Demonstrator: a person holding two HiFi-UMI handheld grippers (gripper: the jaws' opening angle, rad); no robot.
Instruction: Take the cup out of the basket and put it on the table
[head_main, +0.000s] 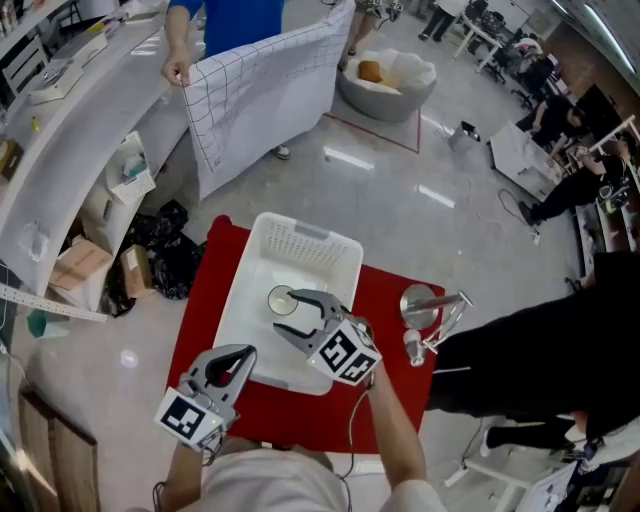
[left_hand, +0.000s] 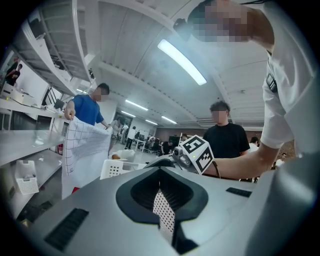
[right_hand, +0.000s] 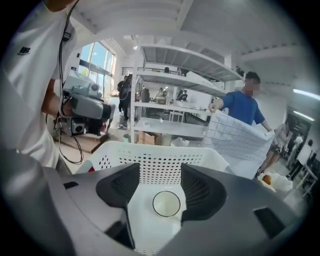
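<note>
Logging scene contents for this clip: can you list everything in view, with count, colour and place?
basket: one, white, perforated, on the table.
cup: one, pale with a dark rim, upright on the basket floor.
table: one, red top, under the basket.
metal object: one, silver, at the table's right edge; kind unclear.
checked cloth: one, white, held up by a person in blue beyond the table.
round tub: one, white, on the floor farther off.
bags: several, black, on the floor left of the table.
left hand-held gripper: one, grey, jaws shut, empty, over the table's near left.
right hand-held gripper: one, grey, jaws open above the cup, not touching it.
</note>
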